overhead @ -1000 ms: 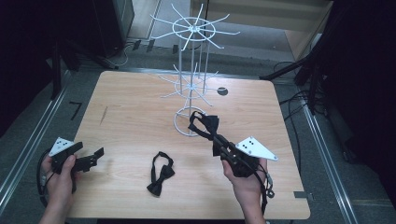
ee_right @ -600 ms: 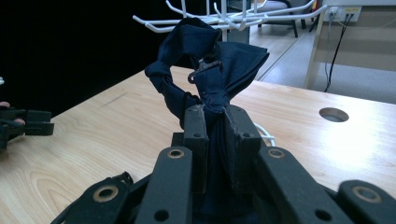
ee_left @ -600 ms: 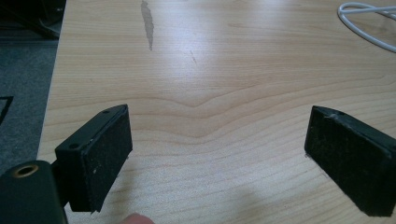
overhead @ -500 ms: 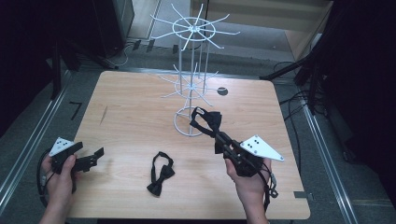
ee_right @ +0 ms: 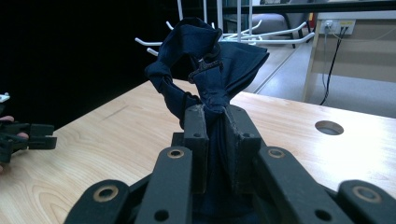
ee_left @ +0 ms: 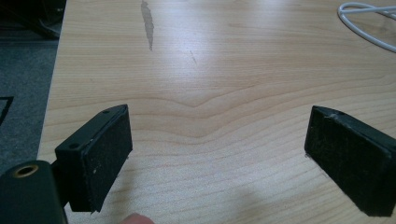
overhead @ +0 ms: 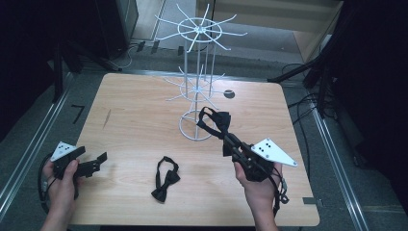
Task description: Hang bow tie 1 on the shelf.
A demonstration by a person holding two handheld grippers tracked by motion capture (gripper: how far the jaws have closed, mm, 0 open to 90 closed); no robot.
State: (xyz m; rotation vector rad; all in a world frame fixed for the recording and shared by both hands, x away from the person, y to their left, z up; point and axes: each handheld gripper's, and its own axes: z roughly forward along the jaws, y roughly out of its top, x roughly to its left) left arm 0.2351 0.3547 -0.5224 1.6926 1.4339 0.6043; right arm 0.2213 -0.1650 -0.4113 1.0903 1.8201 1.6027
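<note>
My right gripper [overhead: 230, 142] is shut on a dark navy bow tie [overhead: 217, 121] and holds it in the air just in front of the white wire rack [overhead: 199, 79]. In the right gripper view the bow tie [ee_right: 205, 74] bunches up above the closed jaws, with the rack's white prongs [ee_right: 261, 39] behind it. A second black bow tie [overhead: 165, 179] lies flat on the wooden table [overhead: 139, 110] at the front middle. My left gripper [overhead: 98, 161] rests near the table's front left corner, open, with bare wood between its pads [ee_left: 105, 154].
The rack's round base ring [overhead: 198, 126] sits on the table mid-right, and its edge [ee_left: 364, 21] shows at the top right of the left gripper view. A round cable hole [overhead: 229, 94] lies behind the rack. A dark streak [overhead: 106, 118] marks the wood.
My right gripper has lifted the navy bow tie slightly up and toward the rack. The left gripper and the bow tie on the table have stayed put.
</note>
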